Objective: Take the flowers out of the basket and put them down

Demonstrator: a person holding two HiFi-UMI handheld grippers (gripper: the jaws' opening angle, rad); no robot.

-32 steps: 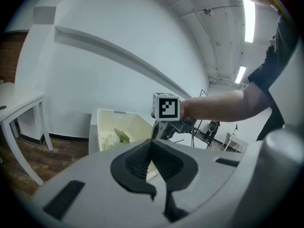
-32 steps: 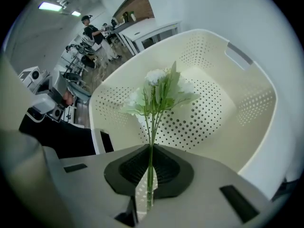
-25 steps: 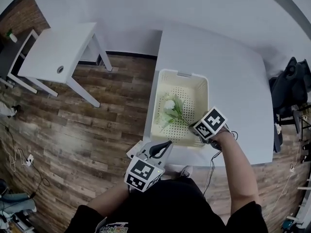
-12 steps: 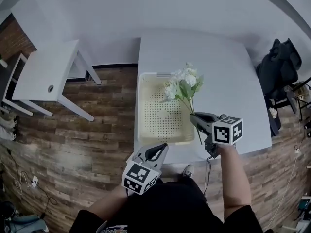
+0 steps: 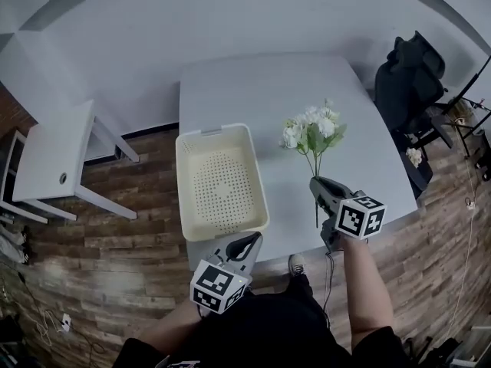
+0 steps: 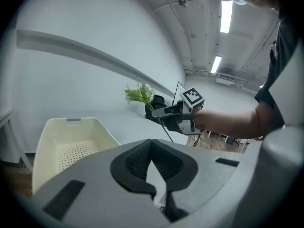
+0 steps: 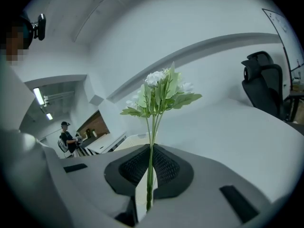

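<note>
A bunch of white flowers [image 5: 311, 131] with green leaves stands upright over the white table [image 5: 261, 90], right of the cream perforated basket [image 5: 186, 176]. My right gripper [image 5: 317, 183] is shut on the thin green stems. In the right gripper view the flowers [image 7: 159, 91] rise from between the pads of the right gripper [image 7: 151, 148]. The basket holds nothing visible. My left gripper [image 5: 247, 244] hangs at the table's near edge just below the basket, shut and holding nothing. In the left gripper view the left gripper [image 6: 151, 142] points towards the basket [image 6: 40, 142], the flowers [image 6: 139, 93] and the right gripper [image 6: 164, 114].
A black office chair [image 5: 406, 79] draped with dark clothing stands right of the table, also visible in the right gripper view as the chair [image 7: 263, 84]. A small white side table [image 5: 54, 159] stands on the wooden floor [image 5: 115, 267] at the left. A person [image 7: 66, 137] stands far off.
My right gripper lifted the flowers out of the basket and carried them to the right, over bare table. The left gripper stayed shut near the basket's front edge.
</note>
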